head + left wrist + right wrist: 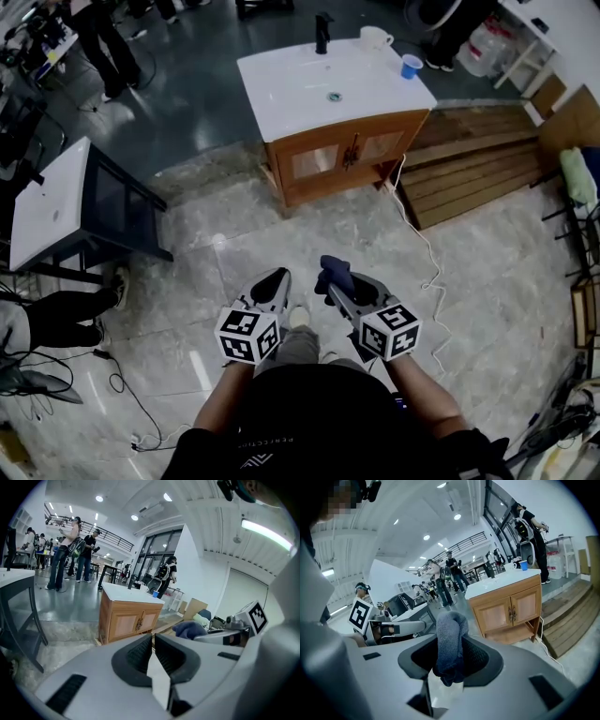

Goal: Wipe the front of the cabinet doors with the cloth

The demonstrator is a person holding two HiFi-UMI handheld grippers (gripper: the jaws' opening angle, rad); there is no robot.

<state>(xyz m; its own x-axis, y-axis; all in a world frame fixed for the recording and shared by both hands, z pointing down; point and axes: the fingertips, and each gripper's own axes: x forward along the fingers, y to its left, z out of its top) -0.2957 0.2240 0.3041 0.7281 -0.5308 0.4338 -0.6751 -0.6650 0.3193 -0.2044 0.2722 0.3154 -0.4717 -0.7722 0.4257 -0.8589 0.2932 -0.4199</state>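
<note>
The cloth (451,620) is soft, light and limp, so it should fold and drag rather than push. The right gripper (450,641) is clamped on its bunched middle, leaving a wad above the jaws to serve as the wiping face, while the left gripper (153,639) is closed on nothing. The cabinet doors (344,154) stand well apart ahead across bare floor (281,234); a white cable (424,246) trails near their right side and boards (473,161) lie just beyond, so the front and left look freest to move in.
</note>
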